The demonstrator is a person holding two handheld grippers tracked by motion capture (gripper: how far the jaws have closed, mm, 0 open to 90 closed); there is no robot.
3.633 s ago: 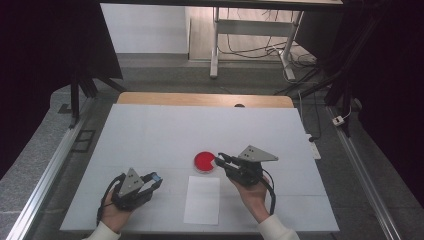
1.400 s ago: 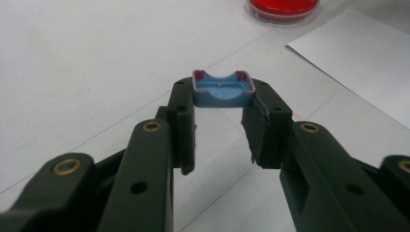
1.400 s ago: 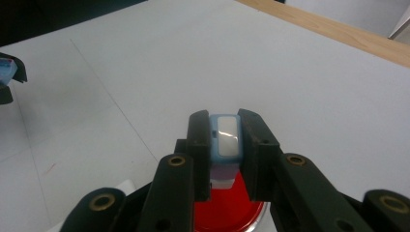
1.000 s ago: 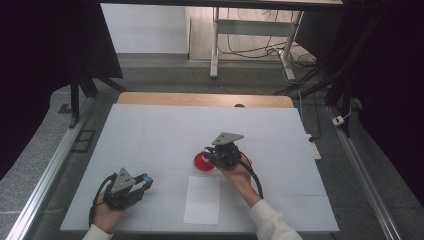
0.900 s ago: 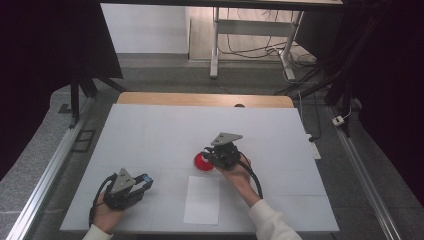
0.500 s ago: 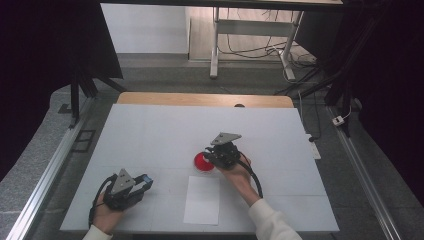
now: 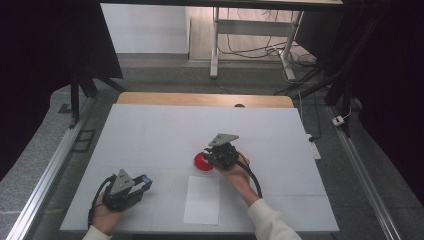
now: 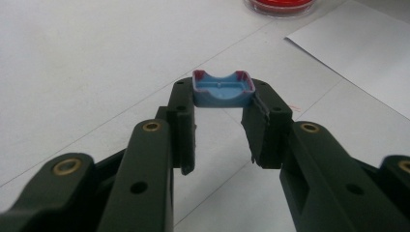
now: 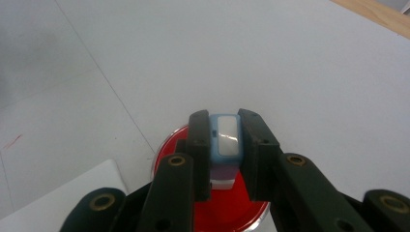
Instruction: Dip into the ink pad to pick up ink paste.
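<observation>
Two hand-held grippers are working near the red ink pad (image 7: 202, 162). Right hand-held gripper (image 9: 224, 145) is clamping a light blue stamp (image 9: 226, 140) directly over the pad. Left hand-held gripper (image 8: 223, 104) is pinching a blue cap (image 8: 223, 88), well apart from the pad, above the white bench (image 7: 165, 130). White paper (image 7: 202, 199) is lying just beside the pad.

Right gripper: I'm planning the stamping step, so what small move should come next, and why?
Probably lift the right gripper and carry it to the white paper. Its jaws are shut on the small blue stamp, held down over the red ink pad, and the paper lies blank beside it.
</observation>
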